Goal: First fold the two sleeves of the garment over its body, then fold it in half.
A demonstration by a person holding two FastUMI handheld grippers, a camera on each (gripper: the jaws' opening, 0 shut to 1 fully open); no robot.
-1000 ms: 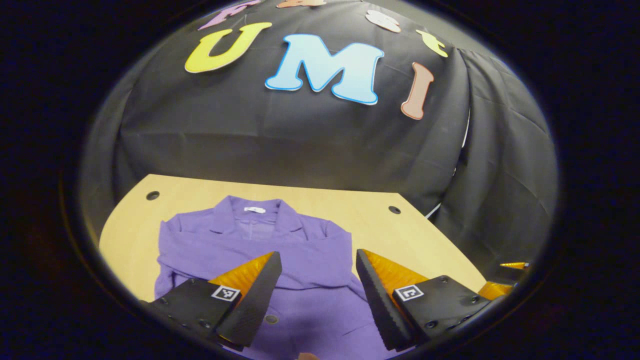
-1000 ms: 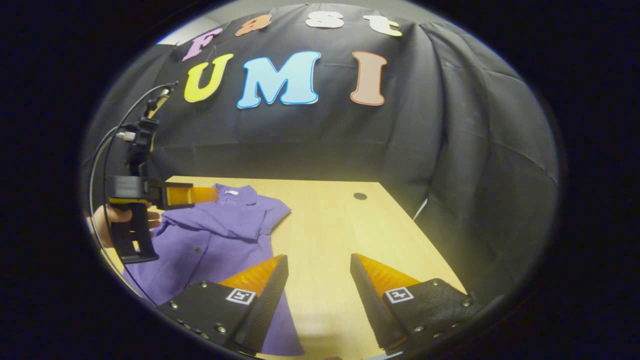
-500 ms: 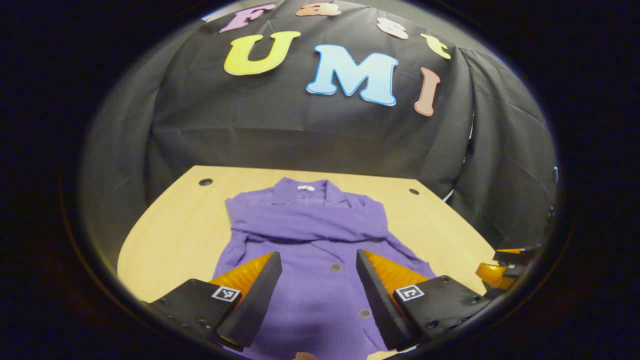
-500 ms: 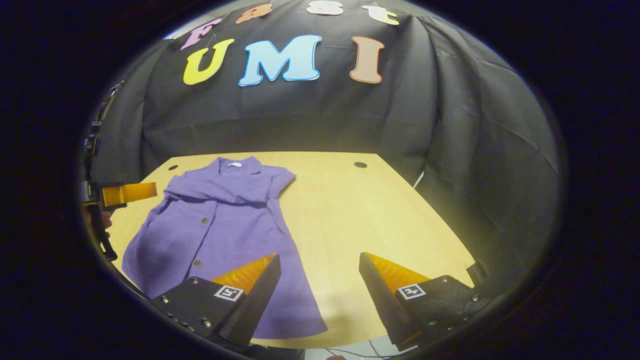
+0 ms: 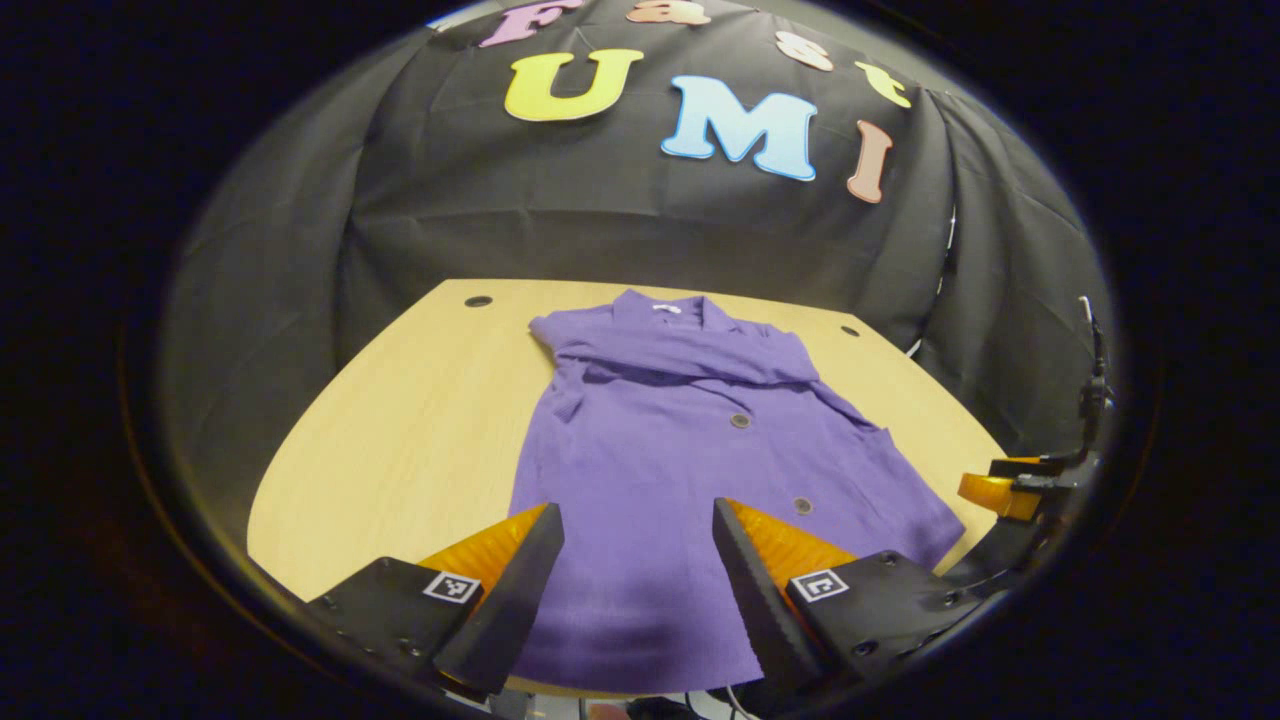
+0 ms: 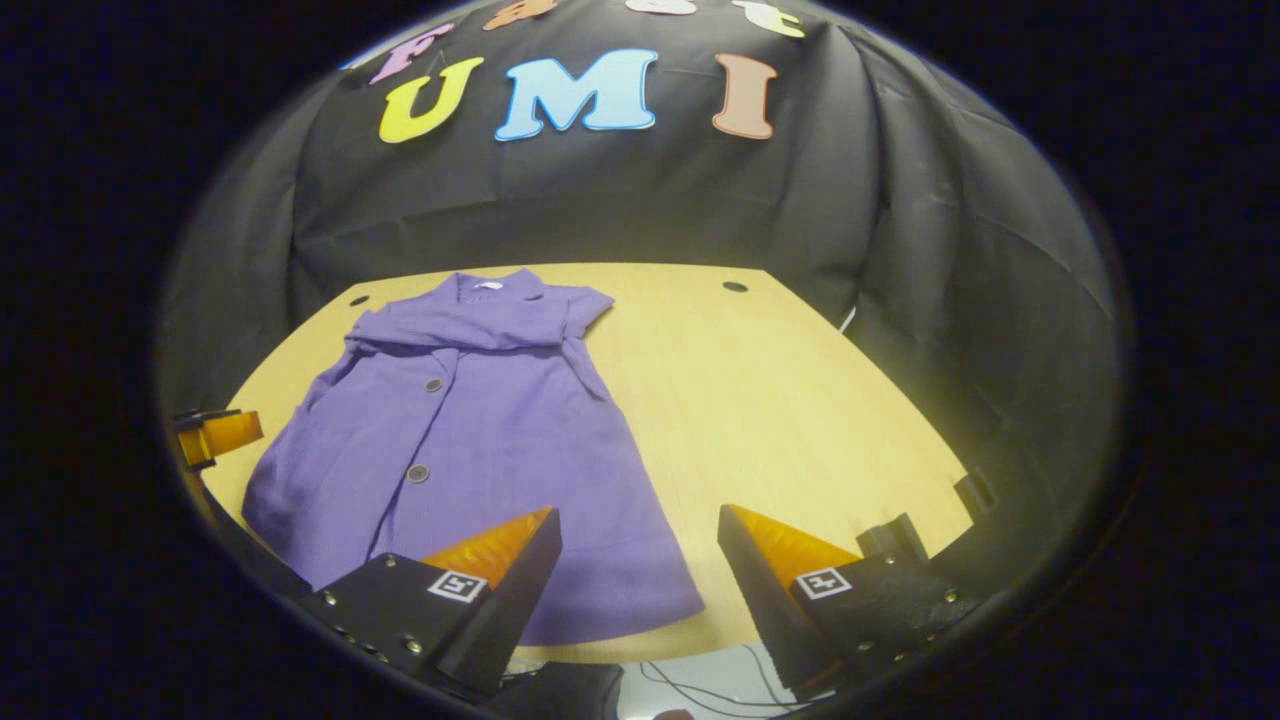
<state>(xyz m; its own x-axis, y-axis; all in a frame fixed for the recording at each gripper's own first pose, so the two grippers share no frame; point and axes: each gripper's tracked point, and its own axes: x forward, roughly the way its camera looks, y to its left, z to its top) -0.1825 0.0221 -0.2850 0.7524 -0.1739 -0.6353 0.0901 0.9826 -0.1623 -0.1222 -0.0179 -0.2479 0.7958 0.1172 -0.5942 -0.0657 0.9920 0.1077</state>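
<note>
In the left gripper view the purple garment [image 5: 690,460] lay straight ahead of the left gripper [image 5: 637,580], its long axis running from the collar at upper centre of the frame down to the hem at the bottom, where the cloth showed between that gripper's own fingers; in the right gripper view the garment [image 6: 470,440] sat in the left half of the frame and the right gripper [image 6: 638,585] pointed mostly at bare table [image 6: 800,400], only its left finger over the hem; so the left one was, by my reading, the better lined up on the hem for the fold in half; both grippers stood wide apart and held nothing; the garment lay flat on the wooden table, buttons up, both short sleeves already laid across the chest just below the collar, the lower body flaring wide toward the near edge
</note>
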